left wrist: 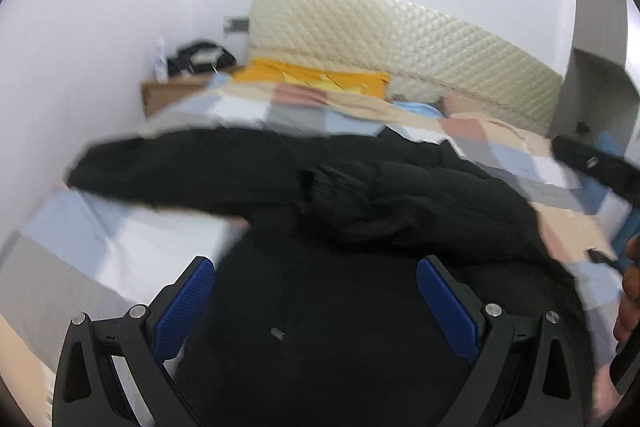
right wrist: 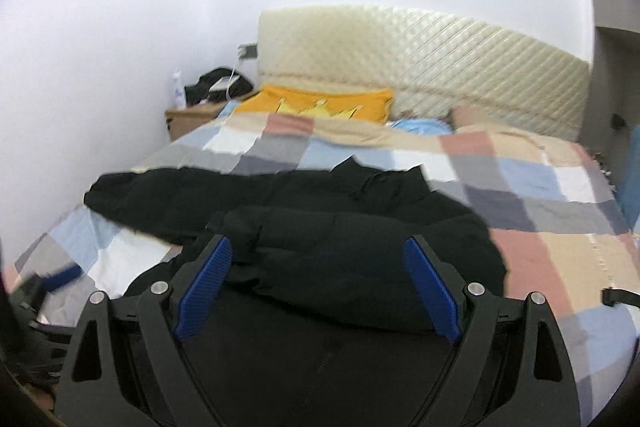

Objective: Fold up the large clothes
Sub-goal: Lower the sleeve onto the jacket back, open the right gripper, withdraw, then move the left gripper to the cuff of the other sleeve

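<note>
A large black padded jacket (left wrist: 360, 227) lies spread on the bed, one sleeve stretched out to the left and the other folded across its body. It also shows in the right wrist view (right wrist: 320, 247). My left gripper (left wrist: 316, 291) is open above the jacket's lower body, holding nothing. My right gripper (right wrist: 318, 267) is open above the folded sleeve, holding nothing. The right gripper's tool and my hand show at the right edge of the left wrist view (left wrist: 592, 163). The left gripper shows at the lower left of the right wrist view (right wrist: 52, 283).
The bed carries a patchwork checked cover (right wrist: 520, 187), with a yellow pillow (right wrist: 320, 105) and a cream quilted headboard (right wrist: 460, 59) at the far end. A wooden nightstand (right wrist: 192, 119) with a black bag and a bottle stands by the left wall.
</note>
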`<state>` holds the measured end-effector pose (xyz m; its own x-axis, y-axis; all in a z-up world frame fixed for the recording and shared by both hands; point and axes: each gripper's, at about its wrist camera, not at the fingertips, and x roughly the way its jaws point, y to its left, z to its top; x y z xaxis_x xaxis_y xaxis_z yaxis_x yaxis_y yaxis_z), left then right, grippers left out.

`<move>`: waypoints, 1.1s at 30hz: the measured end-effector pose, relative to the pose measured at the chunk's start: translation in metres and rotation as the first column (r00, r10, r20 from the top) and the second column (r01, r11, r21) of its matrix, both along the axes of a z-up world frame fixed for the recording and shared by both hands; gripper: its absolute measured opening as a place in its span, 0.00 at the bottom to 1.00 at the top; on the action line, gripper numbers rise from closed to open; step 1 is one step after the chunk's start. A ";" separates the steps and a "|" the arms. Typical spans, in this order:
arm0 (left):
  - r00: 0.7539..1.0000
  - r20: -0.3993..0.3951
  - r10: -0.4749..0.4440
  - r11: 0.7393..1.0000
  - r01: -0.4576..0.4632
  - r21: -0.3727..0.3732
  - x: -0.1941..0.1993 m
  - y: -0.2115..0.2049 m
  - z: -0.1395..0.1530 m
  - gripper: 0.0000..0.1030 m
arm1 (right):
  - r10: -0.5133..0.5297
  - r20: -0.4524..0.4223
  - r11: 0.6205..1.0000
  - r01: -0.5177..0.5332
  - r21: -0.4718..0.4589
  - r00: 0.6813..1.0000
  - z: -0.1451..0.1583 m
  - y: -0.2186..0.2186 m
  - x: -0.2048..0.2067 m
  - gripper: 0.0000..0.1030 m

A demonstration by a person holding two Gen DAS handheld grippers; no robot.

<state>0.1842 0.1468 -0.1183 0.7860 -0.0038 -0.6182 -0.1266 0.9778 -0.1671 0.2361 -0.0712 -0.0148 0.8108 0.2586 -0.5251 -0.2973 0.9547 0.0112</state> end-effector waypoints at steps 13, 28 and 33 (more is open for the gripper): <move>0.994 0.086 -0.068 0.997 0.070 -0.023 -0.063 -0.059 0.088 0.99 | -0.114 0.095 0.993 0.112 0.028 0.989 0.068 -0.066 -0.097 0.86; 0.982 0.160 -0.100 0.995 0.099 0.012 -0.136 -0.049 0.162 0.99 | -0.066 0.168 0.990 0.042 0.138 0.984 0.117 -0.089 -0.187 0.86; 0.983 0.162 -0.091 0.995 0.084 0.054 -0.142 -0.043 0.150 0.99 | -0.029 0.149 0.992 0.009 0.129 0.988 0.092 -0.091 -0.184 0.86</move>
